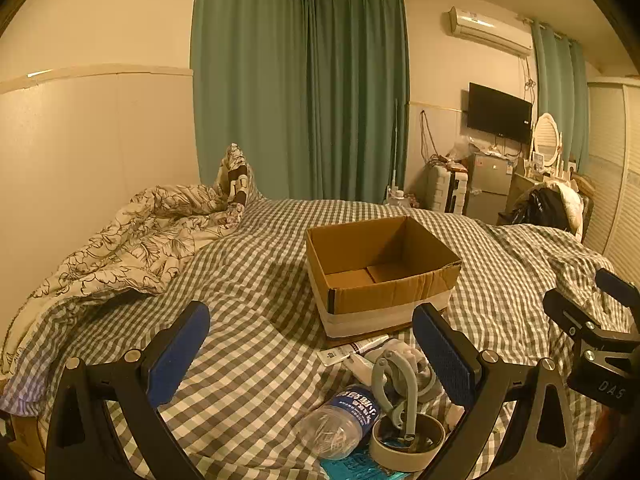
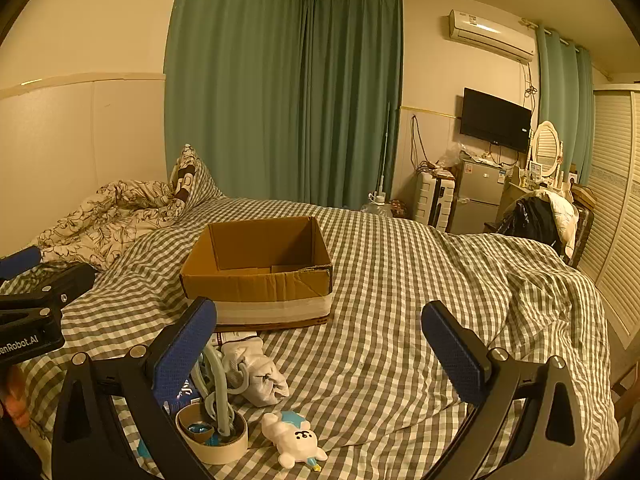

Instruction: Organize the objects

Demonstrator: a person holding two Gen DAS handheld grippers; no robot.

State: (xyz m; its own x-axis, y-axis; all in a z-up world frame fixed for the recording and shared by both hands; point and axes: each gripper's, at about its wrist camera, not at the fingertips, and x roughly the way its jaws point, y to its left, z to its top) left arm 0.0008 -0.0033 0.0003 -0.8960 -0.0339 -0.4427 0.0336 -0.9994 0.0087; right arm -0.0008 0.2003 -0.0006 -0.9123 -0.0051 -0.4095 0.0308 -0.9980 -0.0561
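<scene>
From the left wrist view, the left tongs [image 1: 310, 354] stand wide apart with nothing between the blue pads, hovering over a bed [image 1: 256, 264] covered in a grey checked sheet. Straight ahead of the tongs, slightly right of their midline, an open cardboard box [image 1: 380, 268] sits on the sheet, its inside bare. Just below the gap, close to the right finger, lies a small heap: a clear water bottle [image 1: 340, 424] on its side, a roll of tape [image 1: 408, 446] with a grey-green plastic hook [image 1: 394, 388] standing in its core, a white sock [image 1: 404, 354] and a white tube [image 1: 360, 350] against the box foot. The right tongs [image 1: 588, 300] show at the right edge. A floral quilt [image 1: 128, 240] is bunched far left.

From the right wrist view, the right tongs [image 2: 320, 354] are likewise spread wide and hold nothing. The cardboard box [image 2: 260, 276] lies ahead, left of their midline. Beside and partly behind the left finger are the roll of tape [image 2: 214, 440], the plastic hook [image 2: 218, 384] and the white sock [image 2: 260, 376]; a small white bear toy [image 2: 294, 438] lies between the fingers, low down. The left tongs' body [image 2: 36, 300] shows at the left edge.
</scene>
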